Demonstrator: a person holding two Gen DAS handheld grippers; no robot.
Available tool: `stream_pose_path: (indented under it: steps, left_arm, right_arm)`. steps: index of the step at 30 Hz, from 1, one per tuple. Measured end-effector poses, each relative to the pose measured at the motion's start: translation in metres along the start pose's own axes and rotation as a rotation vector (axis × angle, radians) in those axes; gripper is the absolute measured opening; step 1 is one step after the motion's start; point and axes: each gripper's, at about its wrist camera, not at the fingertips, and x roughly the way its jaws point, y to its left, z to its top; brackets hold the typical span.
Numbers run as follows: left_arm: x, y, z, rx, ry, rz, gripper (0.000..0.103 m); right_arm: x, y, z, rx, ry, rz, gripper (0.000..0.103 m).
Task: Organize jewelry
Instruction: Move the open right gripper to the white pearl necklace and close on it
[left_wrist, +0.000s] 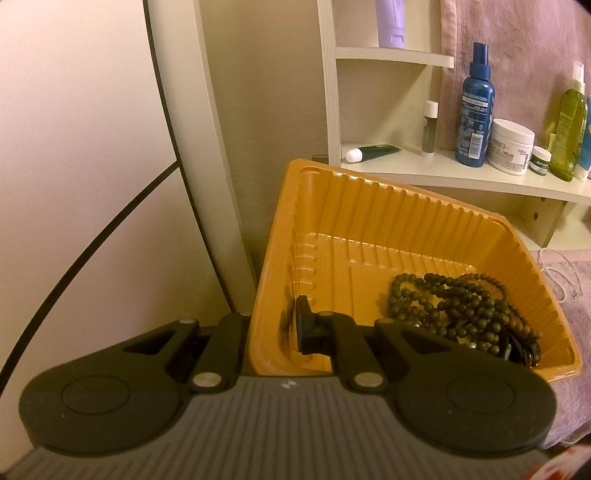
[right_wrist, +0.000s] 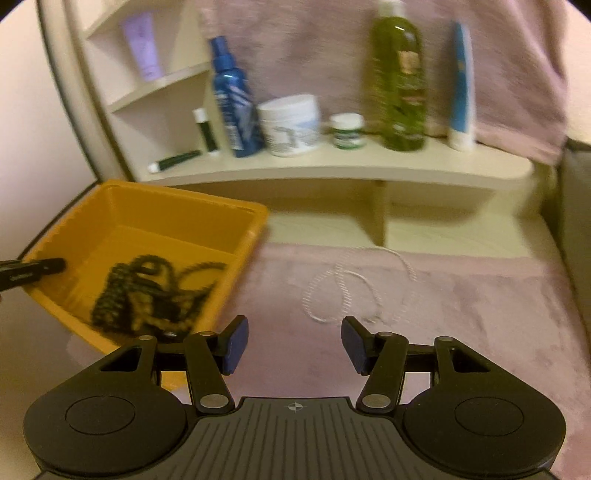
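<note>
Jewelry here falls into 2 groups: dark bead strands (left_wrist: 458, 310) heaped in the orange tray (left_wrist: 369, 206), and 1 white pearl necklace (right_wrist: 354, 288) lying loose on the mauve cloth (right_wrist: 480, 314) outside it. Your left gripper (left_wrist: 271, 328) pinches the tray's near-left wall: 1 finger sits inside the tray against the wall and the other outside, so it is closed on the wall and appears to steady the tray, which looks tilted. Your right gripper (right_wrist: 291, 345) hangs above the cloth with its jaws spread wide and nothing between the blue pads (right_wrist: 234, 345). The relation that governs the coming move: the pearl necklace lies directly ahead of your right gripper and slightly right of its centre line, near the fingertips but apart from them, while the tray lies ahead and to its left. The necklace's loops sprawl across the cloth with no single clear long axis; the nearest strand runs roughly crosswise to the fingers. Your right hand is plainly the nearer one, the left being occupied. Judged from this layout, the sorting is partly done, and the likely next step is a forward, downward reach onto the near loop. Motion blur in the right view hides fine detail of the strand. A shelf (right_wrist: 332, 170) of bottles stands behind.
</note>
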Motion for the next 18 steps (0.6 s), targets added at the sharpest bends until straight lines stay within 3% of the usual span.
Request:
stream_pose_path:
  steps: [10, 18]
  left_arm:
    - [0.002, -0.002, 0.001, 0.007, 0.005, 0.010, 0.009]
    - [0.002, -0.001, 0.001, 0.007, 0.007, 0.011, 0.009]
  right_arm:
    - [0.008, -0.036, -0.013, 0.032, 0.024, -0.077, 0.056]
    - [0.017, -0.041, -0.008, 0.024, 0.024, -0.089, 0.056]
